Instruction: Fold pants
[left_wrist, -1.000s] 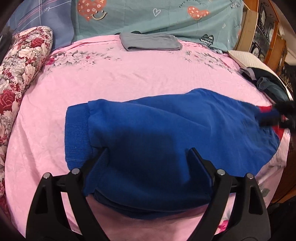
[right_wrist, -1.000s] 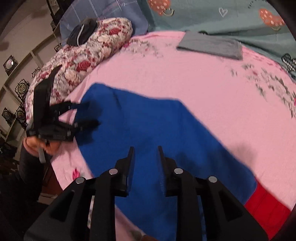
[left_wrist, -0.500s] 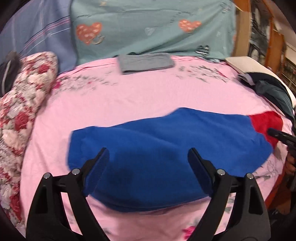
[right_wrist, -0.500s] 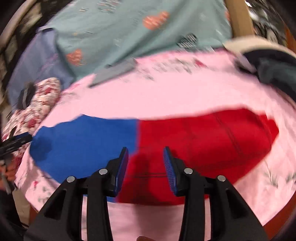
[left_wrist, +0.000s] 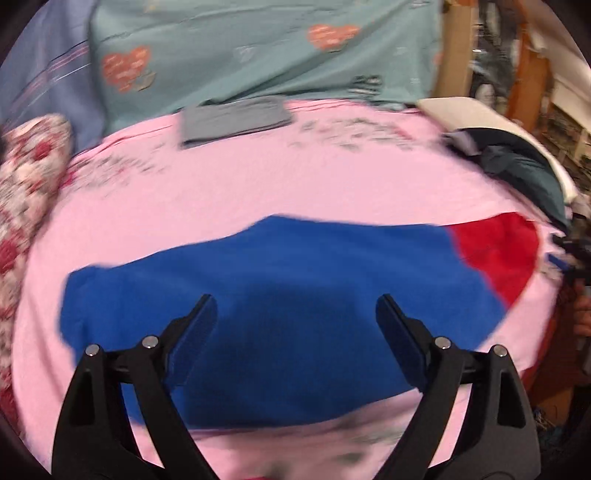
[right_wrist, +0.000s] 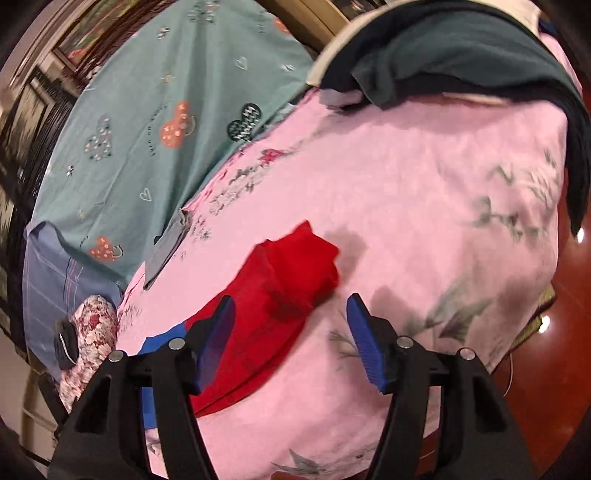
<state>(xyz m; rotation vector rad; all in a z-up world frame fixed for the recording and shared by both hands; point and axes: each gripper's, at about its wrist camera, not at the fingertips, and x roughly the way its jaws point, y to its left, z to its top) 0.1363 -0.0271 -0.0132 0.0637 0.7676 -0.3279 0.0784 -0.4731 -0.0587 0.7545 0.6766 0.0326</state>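
Observation:
Blue and red pants (left_wrist: 295, 295) lie flat across the pink bedspread (left_wrist: 277, 177), blue part left and centre, red part (left_wrist: 495, 254) at the right end. My left gripper (left_wrist: 295, 317) is open and empty, above the blue part near the front edge. In the right wrist view the red end (right_wrist: 291, 284) lies on the pink cover, with a bit of blue (right_wrist: 159, 343) behind the left finger. My right gripper (right_wrist: 291, 332) is open and empty, just above the red end's near edge. The right gripper shows faintly at the far right of the left wrist view (left_wrist: 572, 251).
A folded grey garment (left_wrist: 232, 118) lies at the back of the bed by a teal heart-print pillow (left_wrist: 258, 48). A floral cushion (left_wrist: 26, 177) is at the left. Dark clothes (right_wrist: 461, 48) are piled at the right, over a cream pillow (left_wrist: 469, 114). Red-brown floor (right_wrist: 569, 295) lies beyond the bed edge.
The left gripper pulled back and up from the blue part. The right gripper swung from the blue part to the red end and opened wide. The pants now lie spread flat.

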